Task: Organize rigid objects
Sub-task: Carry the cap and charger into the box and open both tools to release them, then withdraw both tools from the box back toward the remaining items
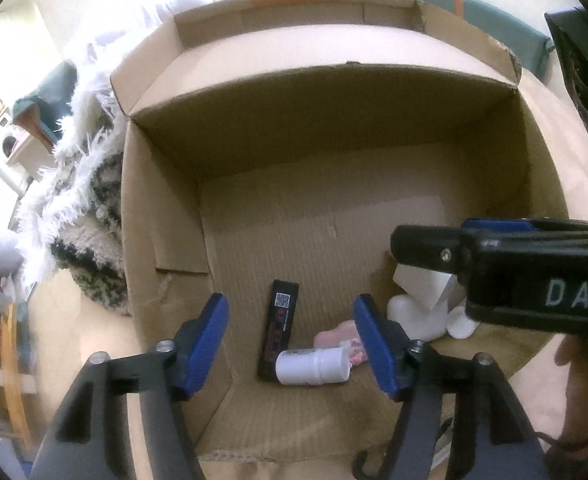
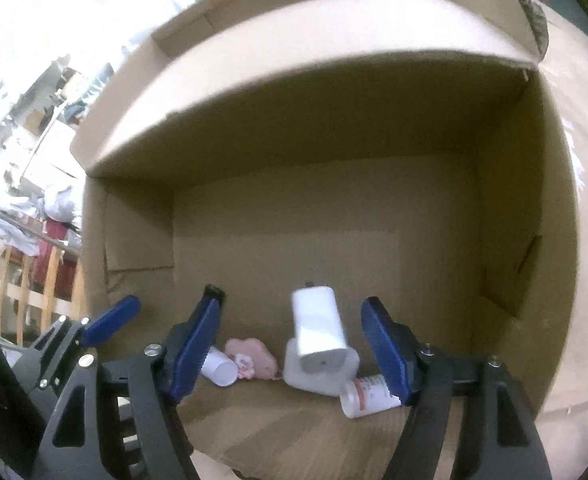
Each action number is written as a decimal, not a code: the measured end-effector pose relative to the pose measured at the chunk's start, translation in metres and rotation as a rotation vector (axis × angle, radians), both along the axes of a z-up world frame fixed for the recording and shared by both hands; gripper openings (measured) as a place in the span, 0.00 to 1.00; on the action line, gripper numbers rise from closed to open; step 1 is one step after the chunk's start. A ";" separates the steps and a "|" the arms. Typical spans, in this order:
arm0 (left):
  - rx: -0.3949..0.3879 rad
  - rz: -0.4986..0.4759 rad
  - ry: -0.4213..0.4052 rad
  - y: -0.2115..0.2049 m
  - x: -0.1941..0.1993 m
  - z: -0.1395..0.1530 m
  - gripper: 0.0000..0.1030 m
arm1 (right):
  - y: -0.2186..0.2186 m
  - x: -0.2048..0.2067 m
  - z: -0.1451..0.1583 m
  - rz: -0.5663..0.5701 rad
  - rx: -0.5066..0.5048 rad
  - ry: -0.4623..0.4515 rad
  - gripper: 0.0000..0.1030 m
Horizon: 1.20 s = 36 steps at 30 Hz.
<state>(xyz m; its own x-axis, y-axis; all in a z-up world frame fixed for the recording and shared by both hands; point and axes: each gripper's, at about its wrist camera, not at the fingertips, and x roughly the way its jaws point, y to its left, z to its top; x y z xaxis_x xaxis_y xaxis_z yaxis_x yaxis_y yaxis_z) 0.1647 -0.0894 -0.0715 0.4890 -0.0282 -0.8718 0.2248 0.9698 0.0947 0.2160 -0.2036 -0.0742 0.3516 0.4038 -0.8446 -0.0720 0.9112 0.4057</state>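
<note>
Both grippers point down into an open cardboard box (image 1: 165, 208). The left gripper (image 1: 291, 344) is open and empty above a black bar (image 1: 278, 332) and a white bottle (image 1: 312, 367) lying on the box floor. The right gripper (image 2: 289, 350) is open too; a white charger (image 2: 318, 330) sits between its fingers, untouched, atop a white container (image 2: 318, 376). A pink item (image 2: 249, 354) lies nearby.

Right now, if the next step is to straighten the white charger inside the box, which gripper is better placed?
Probably the right gripper. Its open jaws point at the white charger, which leans on a white block. The left gripper is also open, but it faces the black bar and a lying white bottle.
</note>
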 end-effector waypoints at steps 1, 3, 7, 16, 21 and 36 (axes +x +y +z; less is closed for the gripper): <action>0.000 0.007 -0.001 0.001 0.000 0.001 0.62 | -0.002 0.000 0.001 -0.008 0.006 -0.006 0.82; -0.004 0.030 -0.004 0.003 -0.001 0.002 0.62 | -0.005 0.000 0.003 -0.028 0.009 -0.016 0.85; -0.020 0.046 -0.004 0.007 -0.002 0.008 0.62 | -0.011 0.001 0.004 -0.054 0.009 -0.014 0.86; -0.024 0.043 -0.027 0.007 -0.006 0.014 0.62 | -0.003 -0.002 0.007 -0.044 -0.006 -0.037 0.86; -0.051 0.053 -0.067 0.015 -0.016 0.026 0.62 | -0.006 -0.010 0.014 -0.072 -0.007 -0.066 0.86; -0.200 0.120 0.013 0.046 -0.055 0.032 0.63 | -0.051 -0.071 0.038 -0.211 0.041 -0.074 0.86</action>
